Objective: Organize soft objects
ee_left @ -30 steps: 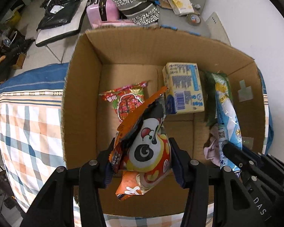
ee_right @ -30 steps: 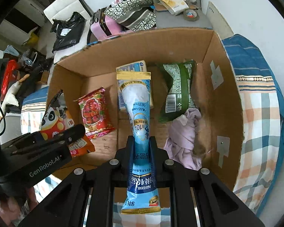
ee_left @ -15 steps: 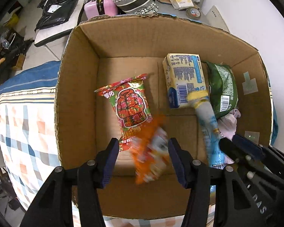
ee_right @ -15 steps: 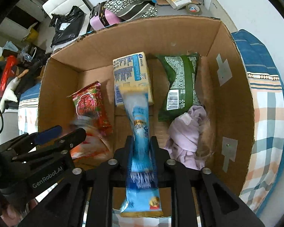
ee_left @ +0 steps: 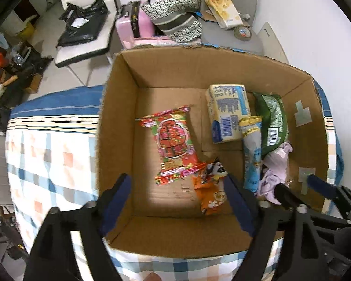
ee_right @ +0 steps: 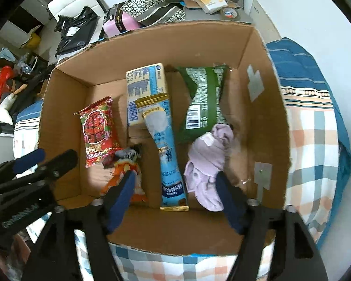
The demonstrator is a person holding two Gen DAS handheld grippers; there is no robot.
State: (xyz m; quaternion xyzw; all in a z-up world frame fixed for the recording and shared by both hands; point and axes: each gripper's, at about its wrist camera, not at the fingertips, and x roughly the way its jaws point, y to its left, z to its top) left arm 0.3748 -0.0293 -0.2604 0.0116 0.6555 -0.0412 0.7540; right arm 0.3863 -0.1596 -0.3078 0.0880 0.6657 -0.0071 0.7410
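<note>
An open cardboard box (ee_left: 119,121) (ee_right: 262,53) holds several soft packs. The orange panda snack bag (ee_left: 210,187) (ee_right: 126,173) lies on the box floor by the red snack pack (ee_left: 173,140) (ee_right: 98,131). The long light-blue pouch (ee_left: 251,154) (ee_right: 166,154) lies beside a lilac cloth (ee_left: 275,171) (ee_right: 208,161), a green bag (ee_left: 272,121) (ee_right: 203,100) and a yellow-blue box pack (ee_left: 227,110) (ee_right: 145,86). My left gripper (ee_left: 177,201) (ee_right: 44,161) is open and empty over the near edge. My right gripper (ee_right: 175,199) (ee_left: 299,189) is open and empty.
The box stands on a checked cloth (ee_left: 46,159) (ee_right: 316,145). Behind it are a pink case (ee_left: 138,28) (ee_right: 119,23), patterned bags (ee_left: 175,21), a tape roll (ee_left: 242,31) and a white chair with a black bag (ee_left: 82,23). A white wall (ee_left: 316,23) is at the right.
Both grippers opened. The orange panda bag dropped from my left gripper onto the box floor. The light-blue pouch dropped from my right gripper and lies flat.
</note>
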